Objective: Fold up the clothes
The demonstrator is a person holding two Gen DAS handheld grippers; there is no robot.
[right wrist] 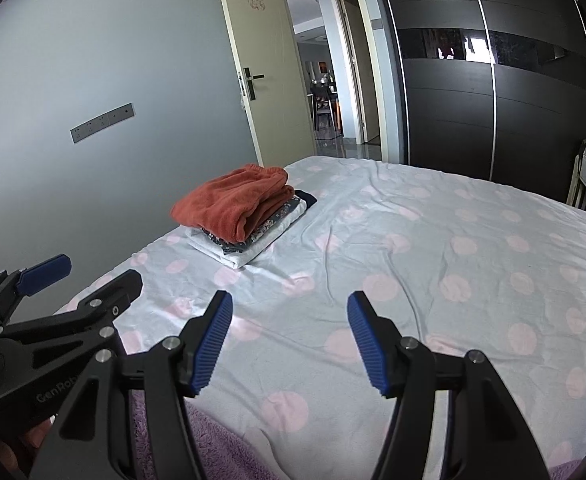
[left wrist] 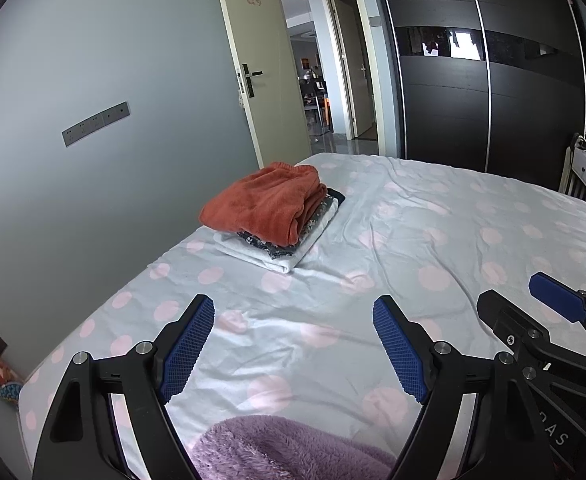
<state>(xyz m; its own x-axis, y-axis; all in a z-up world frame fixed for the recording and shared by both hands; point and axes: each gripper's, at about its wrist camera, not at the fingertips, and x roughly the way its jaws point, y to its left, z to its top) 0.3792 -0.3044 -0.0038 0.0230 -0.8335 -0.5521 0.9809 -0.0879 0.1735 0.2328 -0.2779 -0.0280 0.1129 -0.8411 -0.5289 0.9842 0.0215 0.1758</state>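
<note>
Both tools are showing matte black frames; the left gripper (left wrist: 293, 312) is wearing blue cross-hatched pads, the right gripper (right wrist: 290, 306) blue ribbed ones; silver screws are dotting the joints; pale lettering is marking each body.

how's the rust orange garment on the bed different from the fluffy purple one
The rust orange garment is folded, topping a stack near the bed's far edge; the purple garment lies unfolded at the near edge. The orange looks finer-napped, the purple shaggier. Both are soft, and neither is held.
</note>
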